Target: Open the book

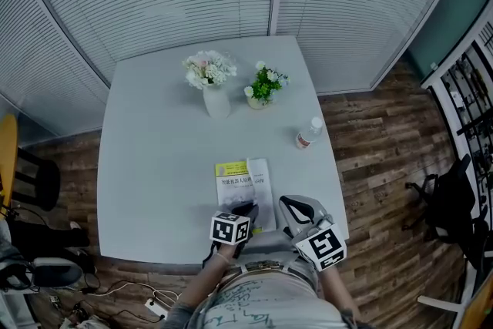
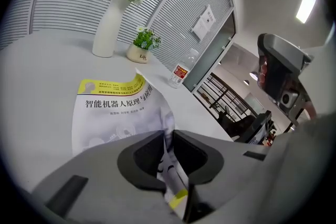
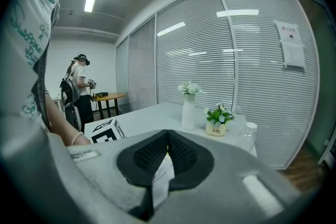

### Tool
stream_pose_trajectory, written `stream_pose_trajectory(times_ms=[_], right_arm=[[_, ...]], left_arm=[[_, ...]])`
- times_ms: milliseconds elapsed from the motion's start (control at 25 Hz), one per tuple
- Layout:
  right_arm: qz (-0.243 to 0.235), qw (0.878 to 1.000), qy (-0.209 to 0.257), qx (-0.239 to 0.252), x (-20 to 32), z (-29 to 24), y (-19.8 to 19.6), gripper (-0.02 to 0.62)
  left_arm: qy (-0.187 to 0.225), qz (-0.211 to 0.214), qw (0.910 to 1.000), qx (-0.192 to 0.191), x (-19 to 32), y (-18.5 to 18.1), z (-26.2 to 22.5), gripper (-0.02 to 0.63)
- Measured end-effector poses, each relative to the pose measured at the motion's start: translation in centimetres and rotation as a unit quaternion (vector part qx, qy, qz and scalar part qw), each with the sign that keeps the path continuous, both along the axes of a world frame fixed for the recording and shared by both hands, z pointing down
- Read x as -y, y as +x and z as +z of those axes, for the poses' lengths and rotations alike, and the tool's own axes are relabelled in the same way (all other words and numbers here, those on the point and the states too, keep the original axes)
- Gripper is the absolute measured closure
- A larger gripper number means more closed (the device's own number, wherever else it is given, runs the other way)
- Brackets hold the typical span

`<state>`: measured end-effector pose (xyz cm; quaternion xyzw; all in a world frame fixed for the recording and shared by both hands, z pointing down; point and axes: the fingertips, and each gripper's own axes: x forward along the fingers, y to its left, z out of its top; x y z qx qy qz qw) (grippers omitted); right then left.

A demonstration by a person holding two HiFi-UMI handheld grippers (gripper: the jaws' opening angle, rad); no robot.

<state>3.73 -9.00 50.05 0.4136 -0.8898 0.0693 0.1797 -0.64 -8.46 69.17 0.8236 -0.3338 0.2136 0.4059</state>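
Book point(image 1: 240, 179): lies on the desk point(image 1: 154, 166) near its 6 o'clock edge, with the yellow-banded cover facing up. The cover's free edge is curled up off the white pages.
Left tool point(image 2: 167, 155): at the book's 6 o'clock end, jaws clamped on the raised edge of the cover.
Right tool point(image 3: 166, 139): just beside the book at its 4 o'clock, jaws drawn together on a white leaf.
Vase point(image 1: 216, 100): white, holding pale flowers, at the book's 11 o'clock and well apart from it.
Potted plant point(image 1: 264, 86): near the vase, at its 3 o'clock.
Bottle point(image 1: 308, 135): clear, upright, at the book's 2 o'clock.
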Motion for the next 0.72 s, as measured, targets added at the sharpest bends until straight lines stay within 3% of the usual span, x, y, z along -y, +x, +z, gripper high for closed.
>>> stream_pose_trajectory(times_ms=[200, 440, 560, 720], right_arm=[[-0.007, 1.000, -0.001, 0.002, -0.2, 0.1, -1.5, 0.593], [-0.013, 1.000, -0.011, -0.001, -0.2, 0.6, -2.9, 0.592], [-0.006, 1.000, -0.008, -0.004, 0.1, 0.5, -3.0, 0.592], [0.010, 1.000, -0.007, -0.004, 0.3, 0.3, -2.6, 0.594]], left_arm=[[-0.003, -0.016, 0.9999, 0.000, 0.0, -1.8, 0.1, 0.552], [-0.004, -0.011, 0.9981, 0.061, -0.7, -5.2, 1.9, 0.596], [-0.020, -0.028, 0.9979, 0.055, -1.0, -6.4, 2.6, 0.607], [-0.012, -0.033, 0.9983, 0.047, -0.3, -6.7, 1.9, 0.607]])
